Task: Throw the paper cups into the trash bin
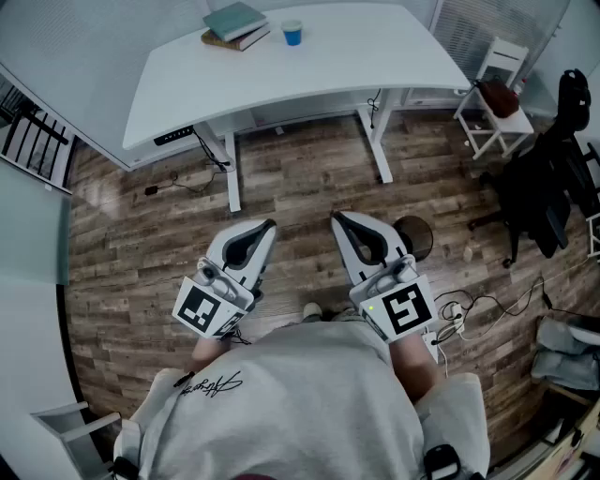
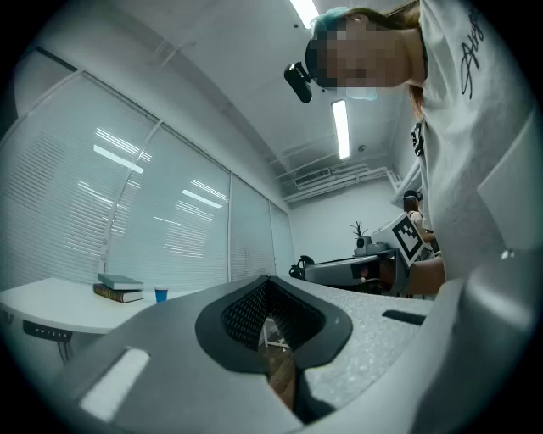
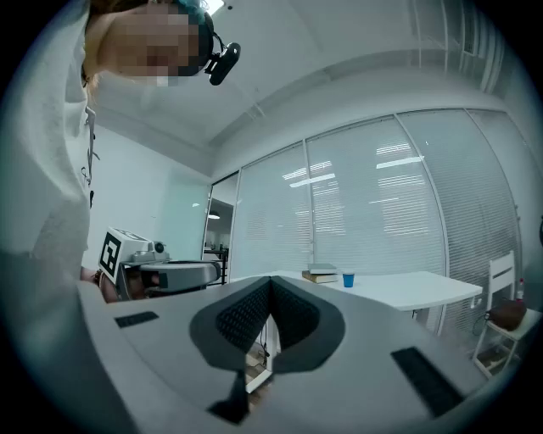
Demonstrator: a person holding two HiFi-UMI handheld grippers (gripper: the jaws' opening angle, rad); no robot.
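Observation:
A blue paper cup (image 1: pixel 292 34) stands on the white desk (image 1: pixel 375 47) at the far side, next to a stack of books (image 1: pixel 234 23). The left gripper view shows the cup (image 2: pixel 161 295) far off, and so does the right gripper view, with the cup (image 3: pixel 348 279) small beside the books. I hold both grippers side by side close to my body, well short of the desk. My left gripper (image 1: pixel 270 225) is shut and empty, with its jaws (image 2: pixel 270 284) together. My right gripper (image 1: pixel 336 217) is shut as well, nothing between its jaws (image 3: pixel 271 284).
A dark round container (image 1: pixel 417 234), perhaps the bin, sits on the wood floor just right of my right gripper. A black office chair (image 1: pixel 539 187) and a white chair with a bag (image 1: pixel 497 103) stand at the right. Cables lie on the floor (image 1: pixel 478 305).

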